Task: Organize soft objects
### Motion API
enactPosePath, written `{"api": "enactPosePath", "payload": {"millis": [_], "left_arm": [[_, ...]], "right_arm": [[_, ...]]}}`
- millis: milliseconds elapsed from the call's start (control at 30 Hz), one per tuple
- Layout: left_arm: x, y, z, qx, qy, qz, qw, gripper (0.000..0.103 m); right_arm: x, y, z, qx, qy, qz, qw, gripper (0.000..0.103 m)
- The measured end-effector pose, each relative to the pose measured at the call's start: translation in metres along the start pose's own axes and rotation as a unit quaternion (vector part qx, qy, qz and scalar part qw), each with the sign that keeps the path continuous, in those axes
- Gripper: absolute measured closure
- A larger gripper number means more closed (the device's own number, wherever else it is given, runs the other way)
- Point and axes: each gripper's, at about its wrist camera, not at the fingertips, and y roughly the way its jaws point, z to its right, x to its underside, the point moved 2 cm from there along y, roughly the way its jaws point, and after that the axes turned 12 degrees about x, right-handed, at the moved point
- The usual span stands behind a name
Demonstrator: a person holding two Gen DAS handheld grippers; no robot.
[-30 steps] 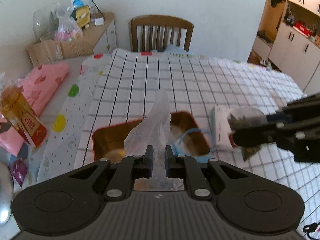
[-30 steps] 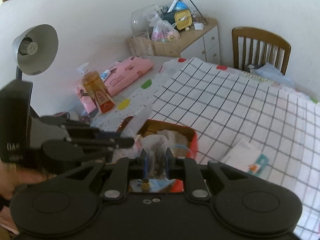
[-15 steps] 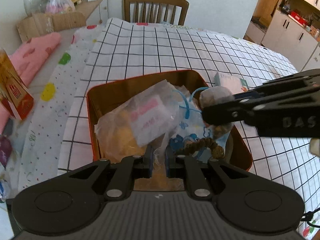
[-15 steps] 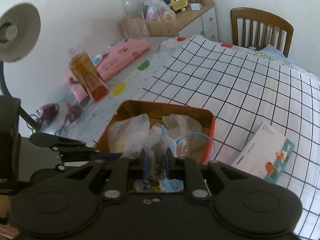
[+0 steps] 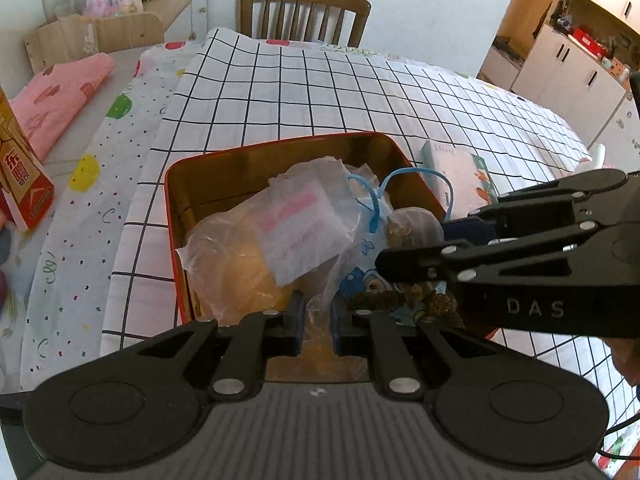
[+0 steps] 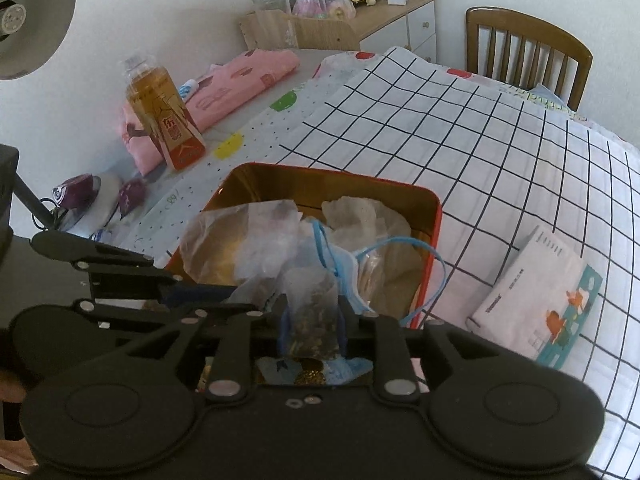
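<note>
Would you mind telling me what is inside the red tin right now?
The red tin holds a clear bag with something yellow inside, a blue-handled bag and a pouch of dark bits. These cover most of the tin's floor, so anything beneath them is hidden.

Likely a home dining room: clothed table point(image 5: 360, 92), wooden chair point(image 5: 300, 12), cupboards point(image 5: 576, 60).

Bench point(image 6: 312, 54) under two cloths: checked cloth point(image 5: 320, 96) over most, dotted cloth point(image 5: 92, 200) along one edge. On checked cloth: red tin point(image 5: 176, 216), white packet point(image 6: 536, 300) just beside it. Bottle point(image 6: 164, 116) at dotted cloth's edge; pink fabric point(image 6: 240, 84) behind. Purple items point(image 6: 132, 196), possibly pouches, near bottle.
</note>
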Motion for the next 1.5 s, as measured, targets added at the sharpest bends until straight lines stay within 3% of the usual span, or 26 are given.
{"api": "enactPosePath", "payload": {"millis": [200, 400, 433, 533, 600, 1000, 1100, 1333, 1433, 1500], "left_arm": [[-0.001, 0.0, 0.002, -0.003, 0.003, 0.0, 1.0, 0.086], [0.001, -0.004, 0.003, -0.006, 0.004, 0.003, 1.0, 0.072], [0.001, -0.005, 0.003, -0.006, 0.004, 0.004, 1.0, 0.067], [0.002, -0.009, 0.005, -0.005, 0.006, 0.011, 0.9999, 0.04], [0.002, -0.013, 0.007, -0.004, 0.01, 0.015, 0.9998, 0.04], [0.0, -0.041, 0.017, -0.005, 0.036, 0.048, 0.9982, 0.034], [-0.001, -0.05, 0.022, -0.006, 0.044, 0.059, 0.9973, 0.027], [-0.001, -0.072, 0.042, -0.017, 0.056, 0.091, 0.9941, 0.025], [0.001, -0.079, 0.055, -0.02, 0.062, 0.104, 0.9925, 0.019], [0.004, -0.082, 0.063, -0.021, 0.062, 0.109, 0.9919, 0.019]], "right_arm": [[0.005, -0.004, 0.0, -0.002, -0.004, 0.006, 1.0, 0.074], [0.006, -0.012, 0.002, -0.01, 0.002, 0.017, 1.0, 0.069], [0.006, -0.014, 0.003, -0.013, 0.004, 0.02, 1.0, 0.068], [0.005, -0.02, 0.006, -0.019, 0.01, 0.029, 0.999, 0.063], [0.004, -0.026, 0.007, -0.021, 0.01, 0.036, 0.999, 0.057], [0.006, -0.064, 0.01, -0.021, 0.018, 0.079, 0.996, 0.047], [0.009, -0.076, 0.012, -0.022, 0.019, 0.092, 0.995, 0.04], [0.019, -0.106, 0.017, -0.023, 0.005, 0.122, 0.992, 0.037], [0.026, -0.117, 0.022, -0.028, 0.004, 0.132, 0.991, 0.036], [0.031, -0.125, 0.027, -0.029, 0.006, 0.14, 0.99, 0.028]]}}
